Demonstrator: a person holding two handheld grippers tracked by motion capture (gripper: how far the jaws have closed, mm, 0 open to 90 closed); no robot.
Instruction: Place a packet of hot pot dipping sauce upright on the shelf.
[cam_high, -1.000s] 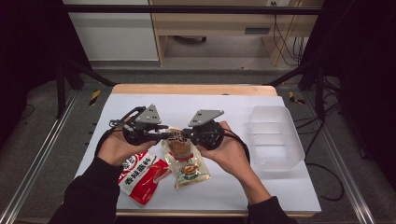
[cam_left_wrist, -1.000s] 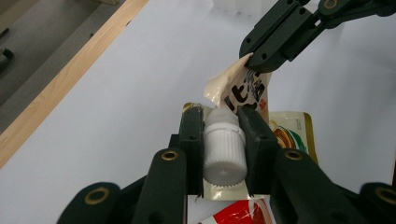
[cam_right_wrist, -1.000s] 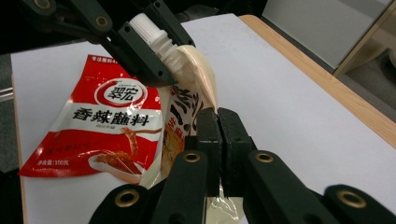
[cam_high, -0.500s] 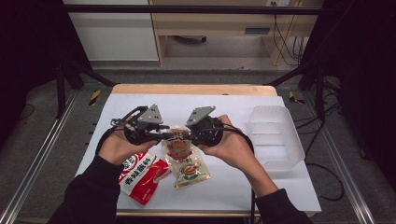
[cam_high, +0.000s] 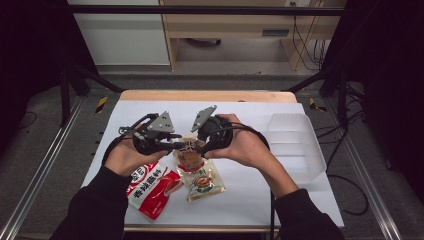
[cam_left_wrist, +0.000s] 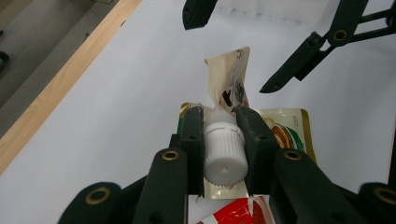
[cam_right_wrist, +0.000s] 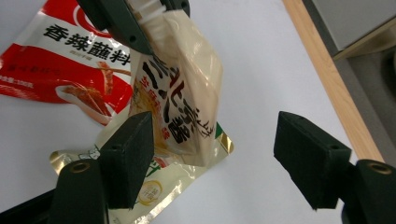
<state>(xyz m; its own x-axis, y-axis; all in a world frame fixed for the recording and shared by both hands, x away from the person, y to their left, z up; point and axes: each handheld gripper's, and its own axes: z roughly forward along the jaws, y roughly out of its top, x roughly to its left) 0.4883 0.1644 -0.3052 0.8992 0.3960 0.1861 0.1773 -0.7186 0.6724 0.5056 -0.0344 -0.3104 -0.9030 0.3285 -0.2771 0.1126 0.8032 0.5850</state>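
Our right gripper (cam_high: 196, 145) has just let its jaws swing wide, off the beige pouch (cam_right_wrist: 175, 88) and drawn slightly right. Our left gripper (cam_left_wrist: 224, 140) clamps the pouch's white cap (cam_left_wrist: 225, 151), holding it above the two packets (cam_high: 200, 180) near mid-table.

Bare tabletop (cam_high: 240, 112) lay open along the far edge and toward the near right corner. A clear plastic bin (cam_high: 295, 145) blocked the right edge. A red packet (cam_high: 150, 187) and a flat pouch (cam_high: 202, 180) covered the near middle, where the raised spouted pouch (cam_right_wrist: 180, 93) and both grippers crowded the centre.
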